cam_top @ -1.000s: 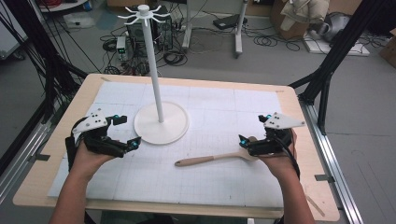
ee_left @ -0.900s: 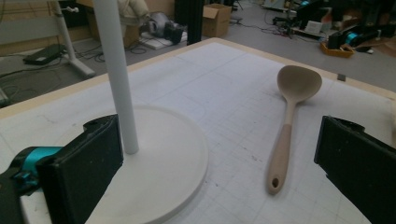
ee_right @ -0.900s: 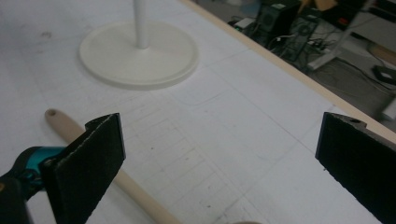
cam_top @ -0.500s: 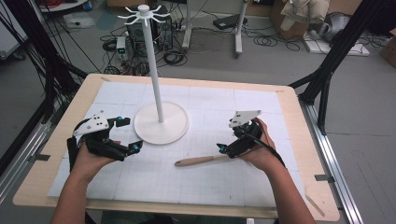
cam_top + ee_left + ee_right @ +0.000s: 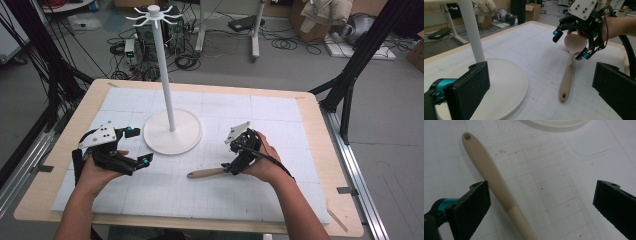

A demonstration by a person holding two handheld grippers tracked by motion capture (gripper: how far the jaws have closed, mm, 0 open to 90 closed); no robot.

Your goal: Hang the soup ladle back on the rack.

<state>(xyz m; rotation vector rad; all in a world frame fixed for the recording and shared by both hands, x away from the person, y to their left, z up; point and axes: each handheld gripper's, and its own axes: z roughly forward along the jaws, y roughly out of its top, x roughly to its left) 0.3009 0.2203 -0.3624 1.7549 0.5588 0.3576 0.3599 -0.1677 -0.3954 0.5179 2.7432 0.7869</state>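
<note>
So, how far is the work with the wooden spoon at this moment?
Done: the right gripper is over the wooden spoon, jaws open on either side of it. In hand: no grasp yet; the spoon lies flat on the white mat. Left: closing, lifting, and probably hanging it on the white hook stand. The left gripper waits open beside the stand's base.

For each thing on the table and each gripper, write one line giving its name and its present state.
Wooden spoon: lying flat on the mat, bowl end under the right gripper, not gripped.
White stand: upright on its round base, hooks at the top bare.
Left gripper: jaws open, holding nothing, beside the stand's base.
Right gripper: jaws open, spread over the spoon's bowl.
Gridded mat: flat on the table.
</note>
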